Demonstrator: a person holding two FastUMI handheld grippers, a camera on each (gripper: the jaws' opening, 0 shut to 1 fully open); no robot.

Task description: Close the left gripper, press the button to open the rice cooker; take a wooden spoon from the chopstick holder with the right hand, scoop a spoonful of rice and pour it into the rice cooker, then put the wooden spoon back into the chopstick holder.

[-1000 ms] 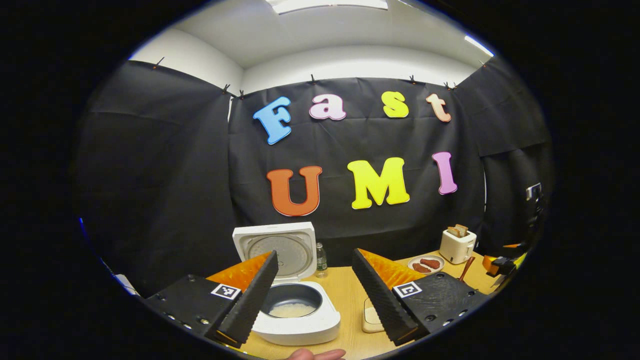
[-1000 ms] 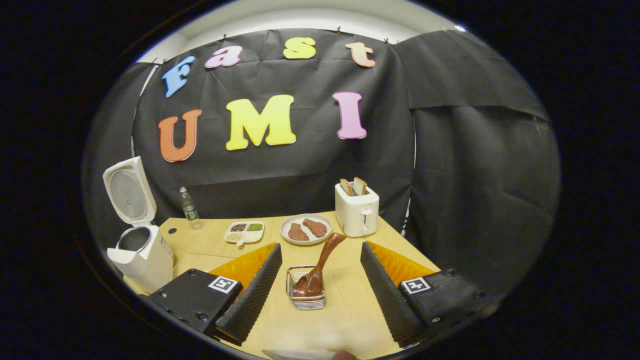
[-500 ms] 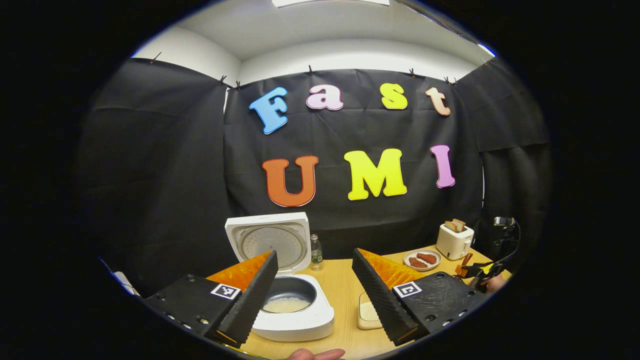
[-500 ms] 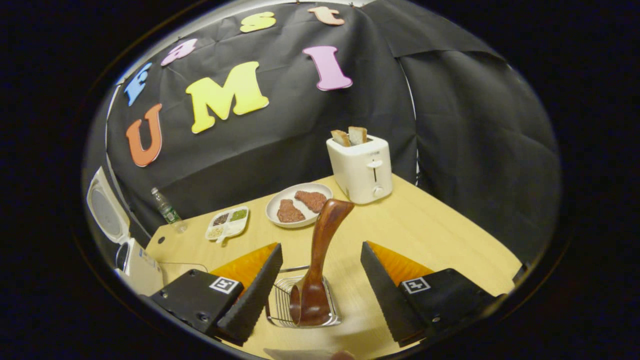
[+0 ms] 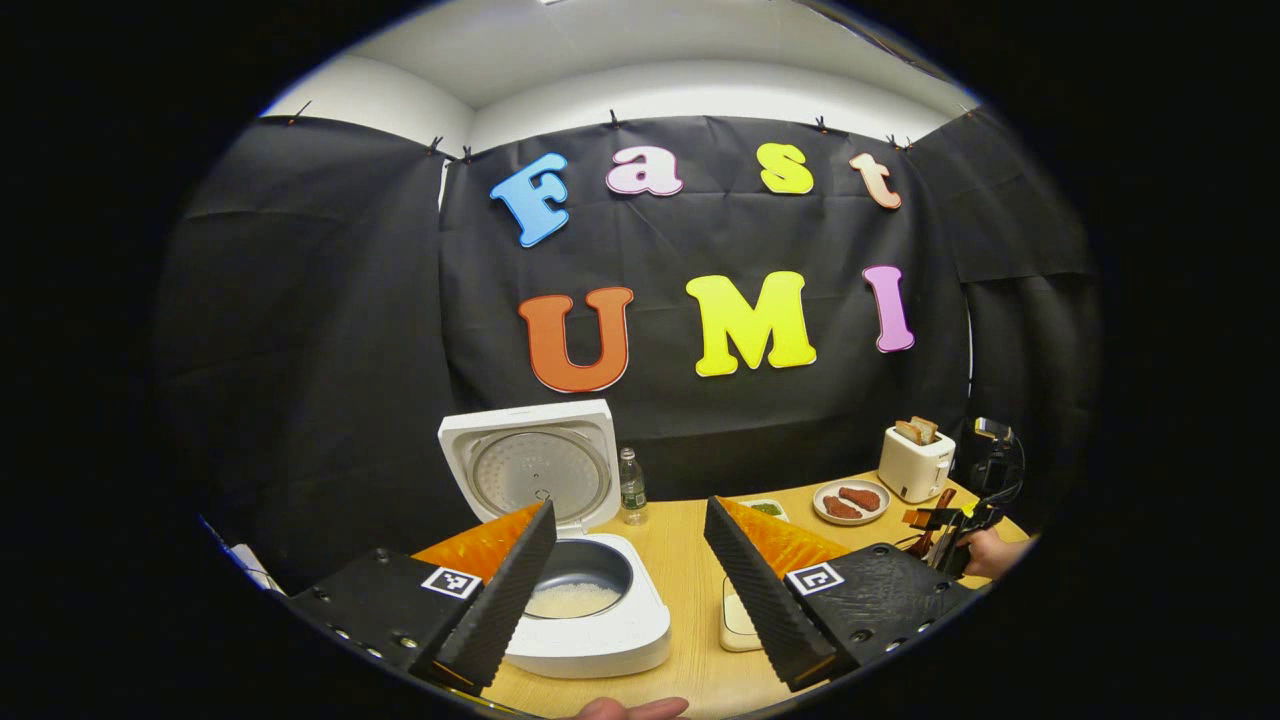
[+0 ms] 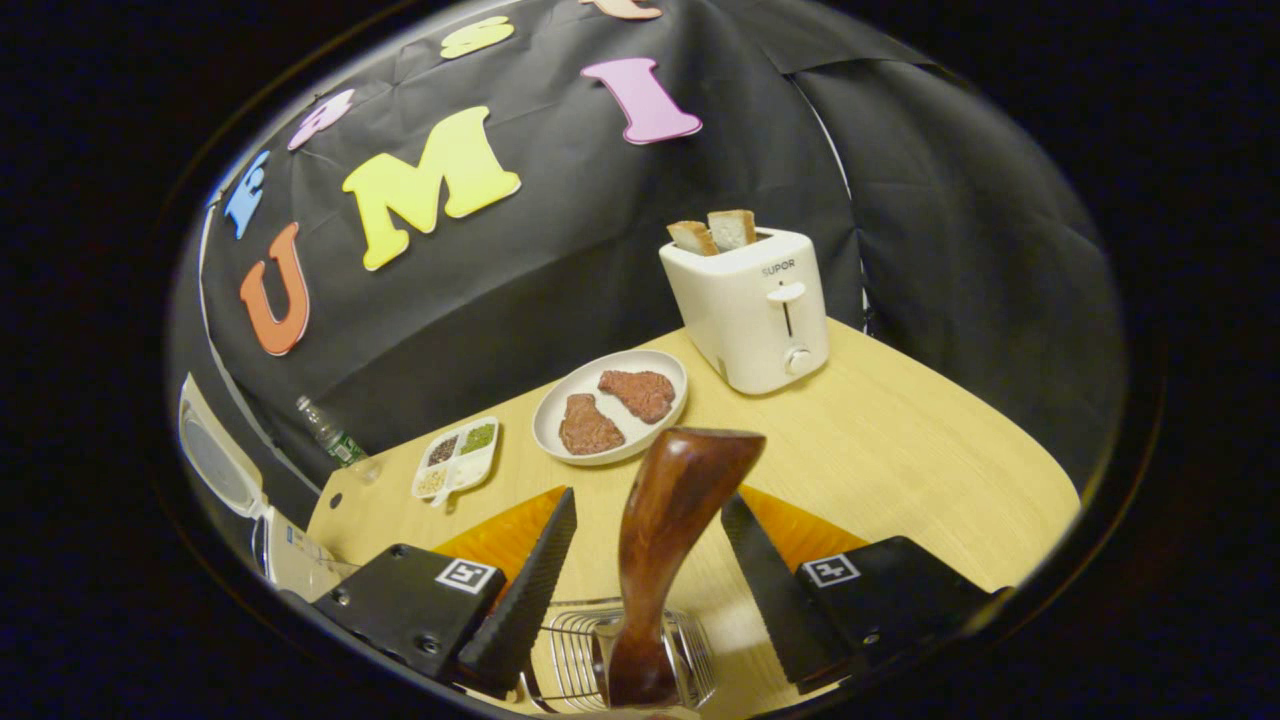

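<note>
A: Rice cooker [image 5: 585, 610] sitting open at 6 o'clock, rice inside. Left gripper [image 5: 630, 590] idling, fingers apart.

B: Right gripper [image 6: 645, 590] straddling the wooden spoon [image 6: 665, 540] in the chopstick holder [image 6: 690, 645], fingers apart. Judging return pending.

On the tabletop [image 6: 900, 450] a toaster [image 6: 750, 310] holds two bread slices [image 6: 715, 232]; a plate [image 6: 575, 385] carries two meat pieces, beside a divided dish [image 6: 457, 457] and a bottle [image 6: 330, 437].

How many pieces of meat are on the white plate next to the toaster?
2. On the plate left of the toaster, one piece of meat lies nearer the camera and the other piece of meat lies beside it, toward the toaster. Nothing seems hidden.
</note>
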